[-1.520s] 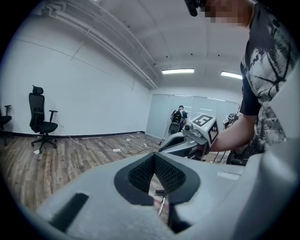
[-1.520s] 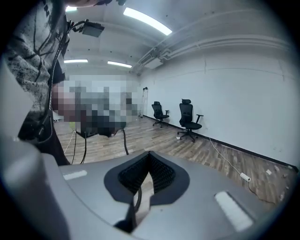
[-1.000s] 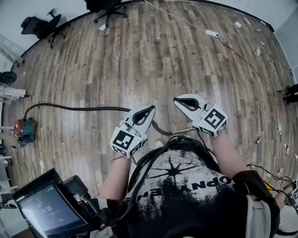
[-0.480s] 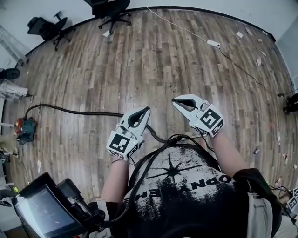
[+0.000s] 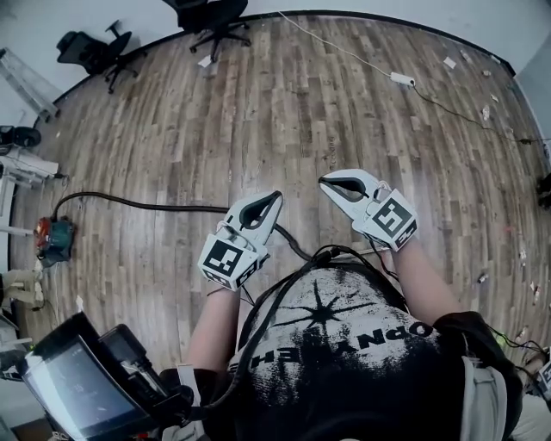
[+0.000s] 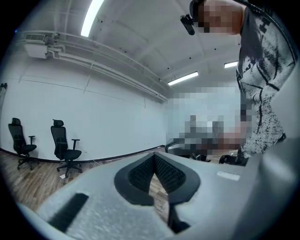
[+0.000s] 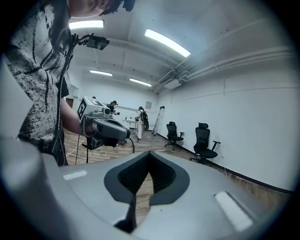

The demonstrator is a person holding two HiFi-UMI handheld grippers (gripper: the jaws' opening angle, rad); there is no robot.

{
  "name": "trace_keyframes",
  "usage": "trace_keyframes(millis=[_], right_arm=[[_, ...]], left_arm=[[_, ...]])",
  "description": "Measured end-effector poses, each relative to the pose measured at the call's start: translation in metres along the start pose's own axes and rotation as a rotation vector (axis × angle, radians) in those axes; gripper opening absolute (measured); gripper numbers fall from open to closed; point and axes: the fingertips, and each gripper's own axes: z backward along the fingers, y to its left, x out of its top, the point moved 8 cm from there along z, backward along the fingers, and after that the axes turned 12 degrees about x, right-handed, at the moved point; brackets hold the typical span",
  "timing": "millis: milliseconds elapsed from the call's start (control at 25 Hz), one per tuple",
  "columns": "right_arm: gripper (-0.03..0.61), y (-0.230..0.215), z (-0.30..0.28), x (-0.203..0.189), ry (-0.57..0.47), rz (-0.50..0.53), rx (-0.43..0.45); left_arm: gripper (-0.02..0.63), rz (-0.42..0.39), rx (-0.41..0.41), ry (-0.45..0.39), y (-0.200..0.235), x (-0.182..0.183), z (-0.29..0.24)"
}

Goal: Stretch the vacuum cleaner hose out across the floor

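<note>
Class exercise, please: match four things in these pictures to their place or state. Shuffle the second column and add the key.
1 hose
2 vacuum
3 chairs
4 left gripper

A shut, empty
B by the far wall
C red and teal, at the floor's left edge
D black, lying along the floor

Pairs: 1-D, 2-C, 3-B, 4-A

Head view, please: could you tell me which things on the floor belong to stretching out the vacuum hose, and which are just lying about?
For the job:
- hose
- vacuum cleaner
- left gripper and right gripper, both shut and empty

Just lying about:
- office chairs
- power strip with its cable
- paper scraps
</note>
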Motion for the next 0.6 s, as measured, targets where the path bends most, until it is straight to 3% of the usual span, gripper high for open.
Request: trace_keyframes(millis=[400, 600], right_arm=[[0.006, 0.009, -0.004, 0.002, -0.016, 0.013, -0.040], [0.006, 0.018, -0.013, 0.030, -0.013, -0.004, -0.062]], left_arm=[[0.002, -0.016, -0.042, -0.006, 0.004, 0.000, 0.006], [0.002, 0.002, -0.055, 0.002, 0.011, 0.015, 0.023]])
